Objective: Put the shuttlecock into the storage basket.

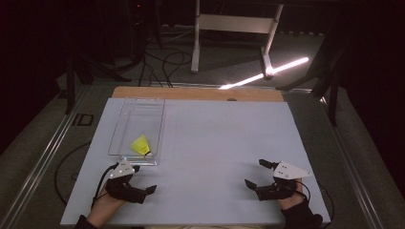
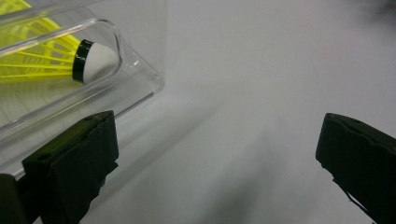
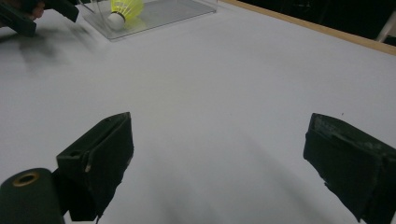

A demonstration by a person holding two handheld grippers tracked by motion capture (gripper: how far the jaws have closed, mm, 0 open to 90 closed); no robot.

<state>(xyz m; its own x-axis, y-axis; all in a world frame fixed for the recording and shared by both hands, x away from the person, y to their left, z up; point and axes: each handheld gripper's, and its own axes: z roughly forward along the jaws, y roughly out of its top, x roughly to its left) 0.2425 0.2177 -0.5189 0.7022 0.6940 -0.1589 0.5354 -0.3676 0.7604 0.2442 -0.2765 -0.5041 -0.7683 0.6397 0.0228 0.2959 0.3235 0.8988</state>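
Lying inside a clear plastic tray at the left of the white table, a yellow shuttlecock rests near the tray's near end, its white cork tip with a black band pointing toward the tray's near right corner. In the left gripper view the shuttlecock lies just behind the tray's rounded corner wall, cork against or very close to it.

The left gripper sits just in front of the tray's near edge, jaws spread wide with bare table between them; one jaw stands close beside the tray wall, and whether it touches cannot be told. The right gripper rests low over the table's right side, well apart from the tray, jaws likewise wide apart and holding nothing. In the right gripper view, the tray and shuttlecock appear far off, with the left gripper beside them.
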